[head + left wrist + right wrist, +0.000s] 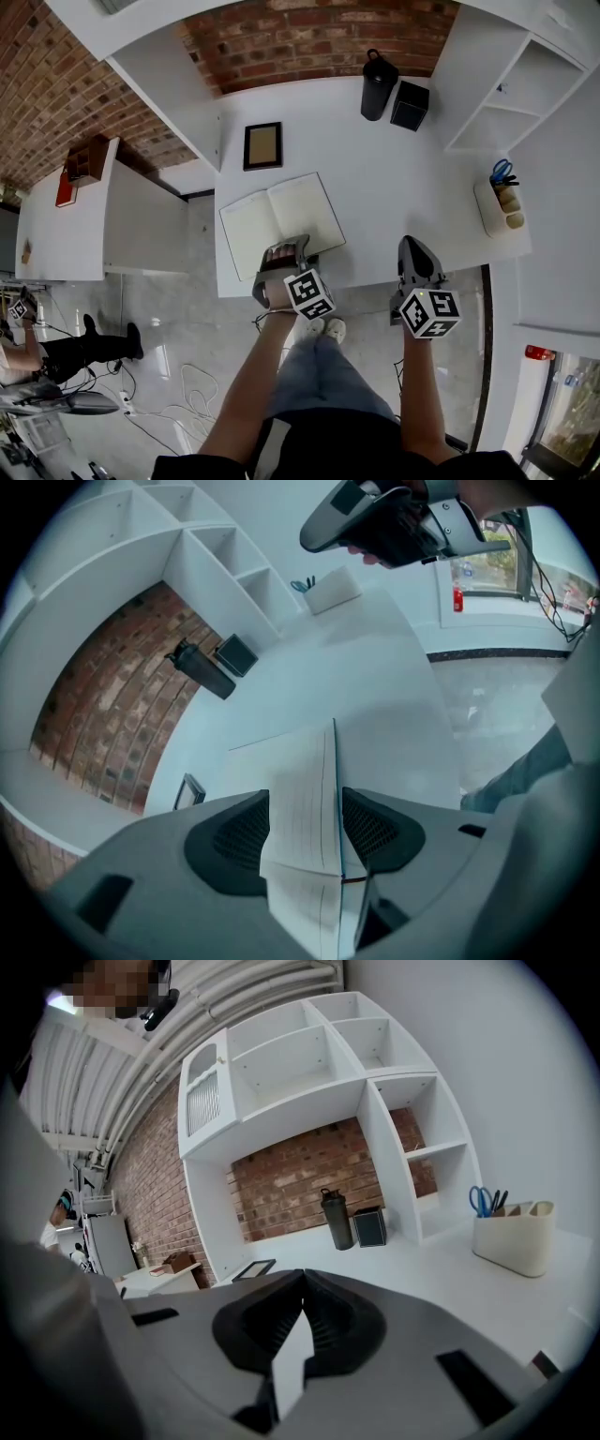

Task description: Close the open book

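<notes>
Now L tool (283,249) straddles lined book (279,217) edge; R tool (411,244) closed.

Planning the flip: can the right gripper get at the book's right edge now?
Probably yes. Only bare table lies between the right gripper and the open book; its jaws are together, so they'd need to part first.

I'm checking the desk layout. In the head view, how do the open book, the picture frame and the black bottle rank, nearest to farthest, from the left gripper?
1. open book: between the jaws of the left gripper, at the near edge of the desk.
2. picture frame: farther back, slightly left.
3. black bottle: far back, to the right.
</notes>
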`<action>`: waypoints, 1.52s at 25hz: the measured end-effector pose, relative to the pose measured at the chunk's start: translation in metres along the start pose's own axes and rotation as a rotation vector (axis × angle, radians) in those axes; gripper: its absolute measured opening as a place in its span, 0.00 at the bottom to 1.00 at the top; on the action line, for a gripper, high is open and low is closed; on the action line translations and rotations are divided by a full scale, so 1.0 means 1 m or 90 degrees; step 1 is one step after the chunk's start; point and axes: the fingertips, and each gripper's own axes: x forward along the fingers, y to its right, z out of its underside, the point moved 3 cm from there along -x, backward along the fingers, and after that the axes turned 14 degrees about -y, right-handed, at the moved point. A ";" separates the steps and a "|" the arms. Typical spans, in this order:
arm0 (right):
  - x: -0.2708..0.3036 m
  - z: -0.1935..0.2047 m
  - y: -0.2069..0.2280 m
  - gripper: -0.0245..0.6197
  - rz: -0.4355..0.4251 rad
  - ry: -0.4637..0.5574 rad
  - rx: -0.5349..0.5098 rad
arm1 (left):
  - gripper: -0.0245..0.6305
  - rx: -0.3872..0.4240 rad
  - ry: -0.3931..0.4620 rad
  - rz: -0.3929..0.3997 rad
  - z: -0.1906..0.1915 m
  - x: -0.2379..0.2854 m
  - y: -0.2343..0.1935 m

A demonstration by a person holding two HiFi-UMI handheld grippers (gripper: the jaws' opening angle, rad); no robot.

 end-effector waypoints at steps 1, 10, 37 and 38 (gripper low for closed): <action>0.001 0.001 0.001 0.04 0.001 -0.002 0.001 | 0.37 0.006 -0.003 -0.006 0.000 0.001 0.000; 0.004 0.008 0.002 0.04 0.005 -0.017 0.002 | 0.37 0.052 -0.031 -0.031 -0.005 0.003 -0.001; 0.002 0.015 0.003 0.04 0.003 -0.026 0.009 | 0.11 0.020 0.001 -0.018 -0.004 -0.004 0.008; 0.002 0.014 0.002 0.04 0.002 -0.026 0.007 | 0.11 0.008 0.011 -0.022 -0.004 -0.006 0.007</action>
